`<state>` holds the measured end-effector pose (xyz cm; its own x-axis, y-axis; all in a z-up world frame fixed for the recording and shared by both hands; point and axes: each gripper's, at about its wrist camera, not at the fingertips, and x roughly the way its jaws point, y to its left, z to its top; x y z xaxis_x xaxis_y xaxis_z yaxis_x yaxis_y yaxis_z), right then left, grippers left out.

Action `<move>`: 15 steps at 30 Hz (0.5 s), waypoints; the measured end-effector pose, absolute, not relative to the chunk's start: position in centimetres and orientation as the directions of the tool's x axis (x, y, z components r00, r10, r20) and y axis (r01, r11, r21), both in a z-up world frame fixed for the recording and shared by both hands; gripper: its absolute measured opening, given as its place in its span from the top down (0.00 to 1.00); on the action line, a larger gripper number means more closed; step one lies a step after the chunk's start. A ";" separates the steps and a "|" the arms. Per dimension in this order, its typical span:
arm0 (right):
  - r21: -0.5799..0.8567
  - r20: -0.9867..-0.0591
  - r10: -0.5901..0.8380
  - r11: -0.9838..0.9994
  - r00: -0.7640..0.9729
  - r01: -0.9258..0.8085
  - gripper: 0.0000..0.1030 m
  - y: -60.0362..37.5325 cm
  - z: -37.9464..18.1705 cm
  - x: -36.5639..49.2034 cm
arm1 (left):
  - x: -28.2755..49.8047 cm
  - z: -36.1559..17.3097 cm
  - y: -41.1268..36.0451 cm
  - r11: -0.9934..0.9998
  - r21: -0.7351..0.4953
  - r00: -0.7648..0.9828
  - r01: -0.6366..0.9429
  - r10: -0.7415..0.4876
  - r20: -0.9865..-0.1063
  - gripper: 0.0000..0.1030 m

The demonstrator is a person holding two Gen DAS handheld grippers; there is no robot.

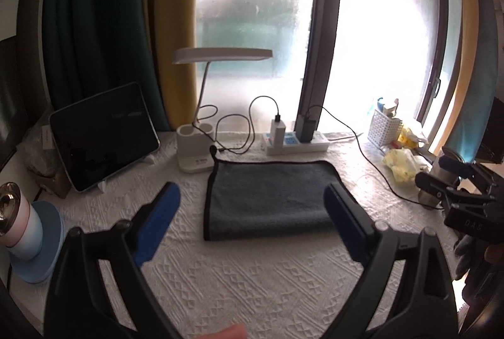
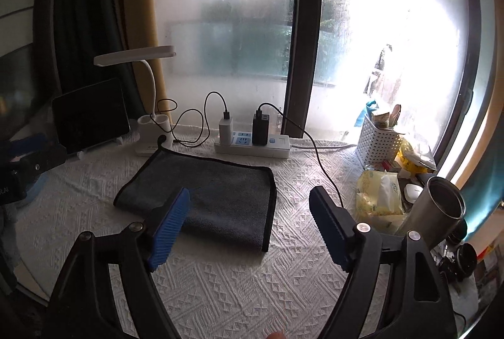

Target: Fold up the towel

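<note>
Grey towel (image 1: 271, 197) lies flat, seemingly folded once, toward the table's (image 1: 252, 282) back edge below the power strip (image 1: 296, 144), and with left gripper (image 1: 252, 222) and right gripper (image 2: 249, 225) both spread empty, we'd pinch matching corners evenly.

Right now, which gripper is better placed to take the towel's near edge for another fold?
Probably the right gripper: its open jaws straddle the grey towel's near right corner. The left gripper is open too, but sits farther back.

Only legible txt: "DAS" on the right tongs (image 1: 453, 181) body.
</note>
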<state>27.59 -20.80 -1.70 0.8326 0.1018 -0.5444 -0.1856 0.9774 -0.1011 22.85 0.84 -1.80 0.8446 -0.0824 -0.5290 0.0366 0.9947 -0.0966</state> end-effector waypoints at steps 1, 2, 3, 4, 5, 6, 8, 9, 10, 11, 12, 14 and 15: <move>-0.100 -0.542 0.104 0.977 0.834 -0.187 0.21 -20.7 -1.5 27.0 | 22.4 -1.6 0.7 0.996 -0.086 0.847 0.037 -0.077 -0.525 0.09; -0.101 -0.538 0.106 0.977 0.836 -0.188 0.21 -20.7 -1.4 26.4 | 21.9 -1.4 0.5 0.997 -0.075 0.850 0.034 -0.068 -0.523 0.09; -0.103 -0.533 0.105 0.977 0.840 -0.187 0.21 -20.6 -1.2 25.9 | 21.4 -1.3 0.4 0.997 -0.070 0.851 0.031 -0.063 -0.521 0.09; -0.105 -0.528 0.105 0.977 0.843 -0.187 0.21 -20.5 -1.0 25.3 | 21.0 -1.1 0.4 0.997 -0.069 0.852 0.031 -0.063 -0.520 0.09; -0.106 -0.522 0.106 0.977 0.846 -0.187 0.21 -20.3 -0.8 24.7 | 20.5 -0.9 0.4 0.997 -0.068 0.854 0.033 -0.063 -0.516 0.09; -0.105 -0.517 0.107 0.977 0.849 -0.187 0.21 -20.3 -0.6 24.2 | 20.1 -0.8 0.4 0.997 -0.068 0.856 0.033 -0.063 -0.512 0.09; -0.104 -0.506 0.108 0.977 0.855 -0.186 0.21 -20.3 -0.3 23.1 | 19.2 -0.5 0.4 0.997 -0.068 0.858 0.027 -0.058 -0.510 0.09; -0.103 -0.502 0.111 0.977 0.858 -0.186 0.21 -20.3 -0.1 22.6 | 18.7 -0.3 0.5 0.997 -0.069 0.859 0.023 -0.056 -0.509 0.09; -0.099 -0.499 0.114 0.977 0.859 -0.187 0.21 -20.3 0.0 22.1 | 18.2 -0.1 0.5 0.997 -0.070 0.859 0.022 -0.054 -0.509 0.09; -0.095 -0.497 0.118 0.977 0.860 -0.189 0.21 -20.3 0.2 21.7 | 17.7 0.1 0.5 0.997 -0.068 0.861 0.021 -0.052 -0.507 0.09; -0.094 -0.493 0.119 0.978 0.862 -0.189 0.21 -20.3 0.3 21.2 | 17.1 0.4 0.6 0.998 -0.065 0.864 0.018 -0.048 -0.502 0.09; -0.097 -0.485 0.118 0.978 0.866 -0.187 0.21 -20.3 0.9 20.3 | 16.0 1.1 0.7 0.998 -0.059 0.871 0.008 -0.036 -0.489 0.09; -0.099 -0.479 0.118 0.977 0.870 -0.187 0.21 -20.3 1.1 19.8 | 15.3 1.6 0.8 0.998 -0.058 0.877 0.004 -0.031 -0.480 0.09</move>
<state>19.83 -20.29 1.15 0.8700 0.1176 -0.4788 -0.1867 0.9774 -0.0992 15.35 0.76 1.56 0.8765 -0.0314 -0.4803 0.0040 0.9983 -0.0579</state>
